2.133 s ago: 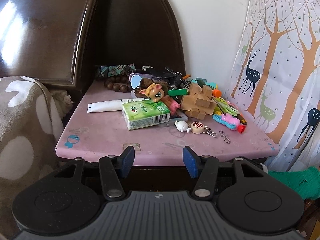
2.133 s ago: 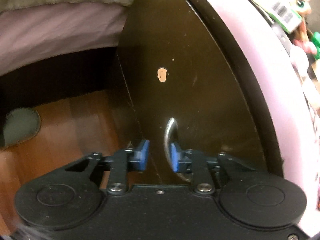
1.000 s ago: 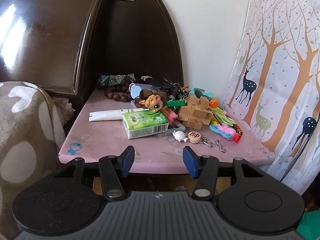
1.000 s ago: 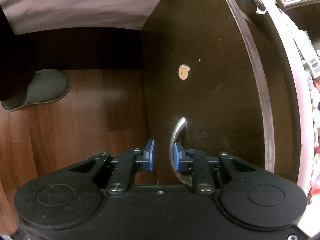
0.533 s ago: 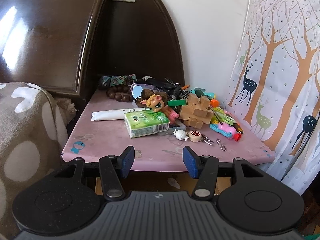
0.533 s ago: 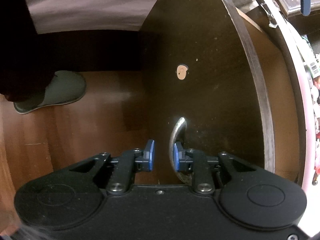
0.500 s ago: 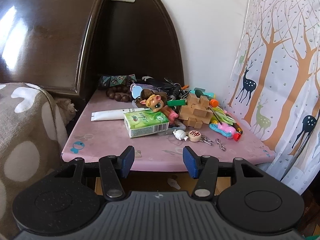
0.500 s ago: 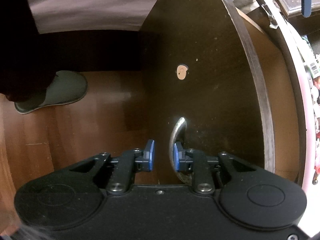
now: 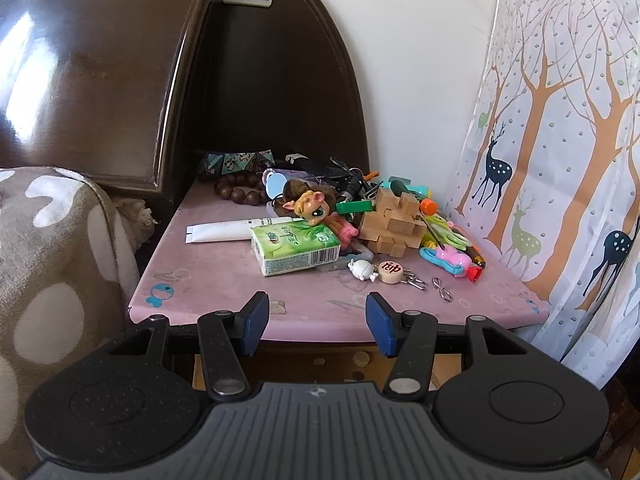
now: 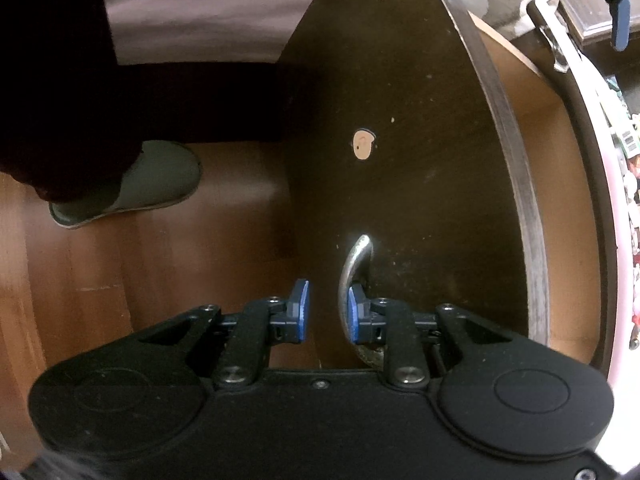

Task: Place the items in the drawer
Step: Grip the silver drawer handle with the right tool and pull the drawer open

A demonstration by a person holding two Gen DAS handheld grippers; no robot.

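Observation:
The nightstand's pink top (image 9: 224, 280) carries a pile of small items: a green tissue pack (image 9: 296, 249), a white tube (image 9: 228, 231), a toy animal (image 9: 310, 208), a wooden puzzle (image 9: 392, 220) and a keychain (image 9: 386, 272). My left gripper (image 9: 316, 318) is open and empty at the front edge. The drawer is pulled out; its dark front (image 10: 420, 160) and light inside (image 10: 560, 220) show in the right wrist view. My right gripper (image 10: 324, 312) stands partly open at the metal handle (image 10: 352, 276), which lies against the right finger.
A brown spotted blanket (image 9: 52, 280) lies left of the nightstand. A deer-print curtain (image 9: 560, 160) hangs on the right. A dark headboard (image 9: 100, 72) rises behind. A grey slipper (image 10: 128, 184) rests on the wooden floor (image 10: 120, 280).
The drawer has slid out from under the pink top, showing its light wooden inside. The left gripper has backed off and risen slightly. The right gripper stays at the handle.

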